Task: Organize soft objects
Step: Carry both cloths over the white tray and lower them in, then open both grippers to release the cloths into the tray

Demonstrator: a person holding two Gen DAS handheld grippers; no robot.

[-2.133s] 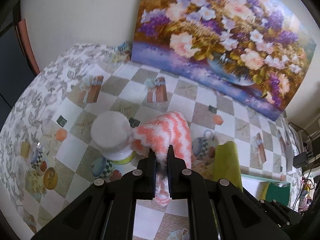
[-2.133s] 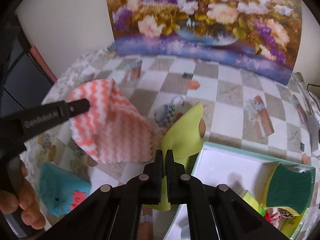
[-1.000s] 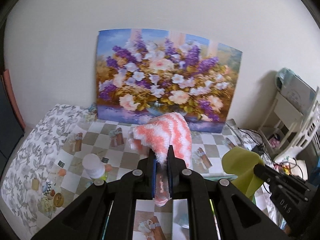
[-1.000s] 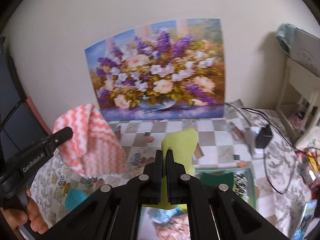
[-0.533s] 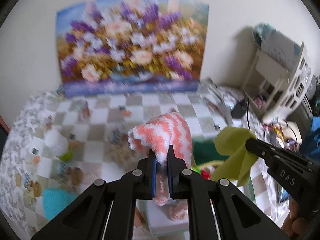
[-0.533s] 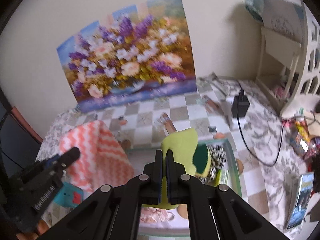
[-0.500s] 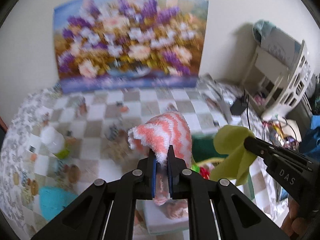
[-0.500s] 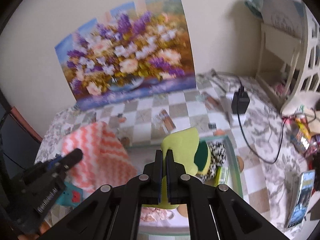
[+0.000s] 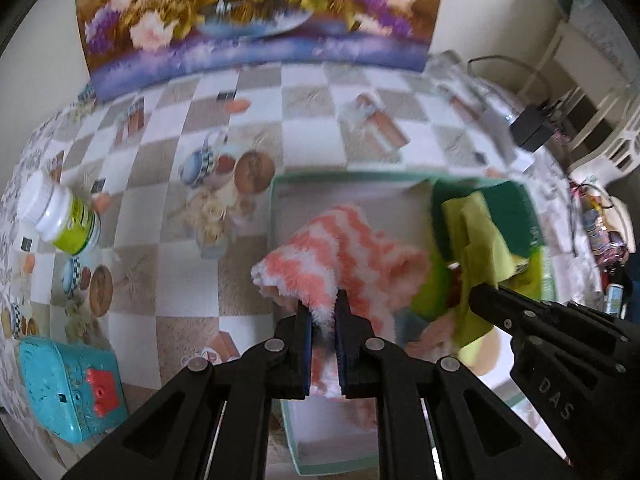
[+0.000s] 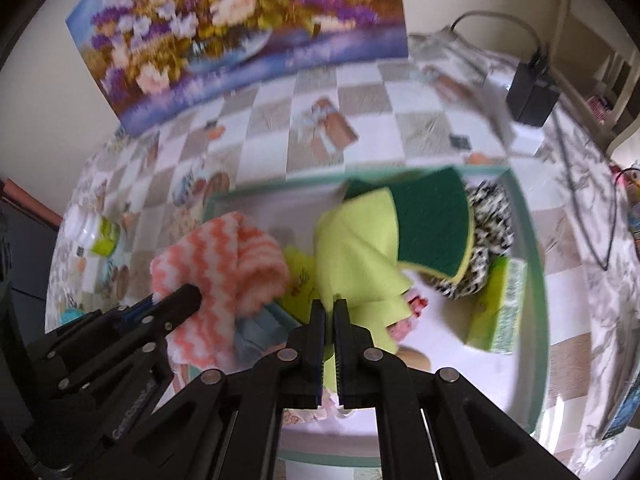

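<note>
Checked cloth printed with teapots and biscuits is seen over the tabletop [image 9: 192,128], and a flower painting [image 9: 256,12] is propped against the pale wall at the top of both views. At lower centre of the left view, the left claw [image 9: 323,312] is clenched on a fluffy pink-and-white cloth [image 9: 344,256], which is held over the left part of a mint-rimmed white box [image 10: 532,264]. At lower centre of the right view, the right claw [image 10: 328,312] is clamped on a lime-green cloth [image 10: 360,256], draped inside the same box against a green scouring sponge [image 10: 432,220]. A black-and-white patterned item [image 10: 492,220] is seen behind the sponge. A white-capped bottle [image 9: 60,216] and a teal toy [image 9: 68,388] are seen at the left of the left view, outside the box.
</note>
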